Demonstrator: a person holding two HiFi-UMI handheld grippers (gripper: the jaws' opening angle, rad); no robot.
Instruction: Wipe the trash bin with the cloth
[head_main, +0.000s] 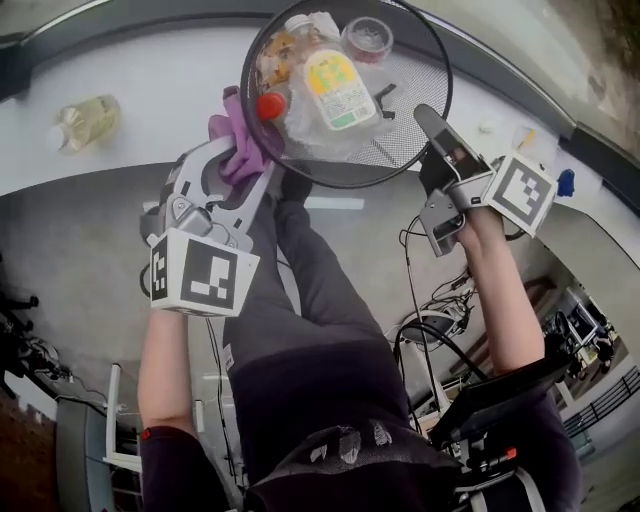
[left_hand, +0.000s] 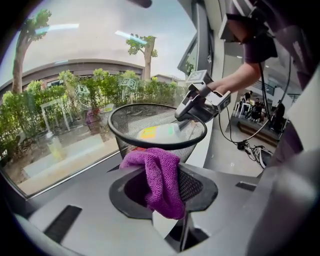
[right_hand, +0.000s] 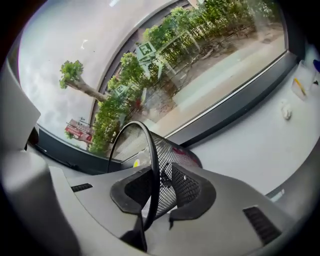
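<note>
Left hand-held gripper (head_main: 246, 162) is clamped on the purple cloth (left_hand: 161, 175), which is bunched between its jaws and pressed against the outside of the black mesh trash bin (head_main: 408, 95) just below the rim on the person's left. Right hand-held gripper (right_hand: 157, 189) is closed across the opposite rim, one jaw inside the mesh wall and one outside. The trash bin sits on the white bench (head_main: 150, 85) by the window and holds a bottle with a yellow label (head_main: 336, 90) among clear plastic waste; a second bottle (head_main: 88, 120) lies on the bench well to the left
</note>
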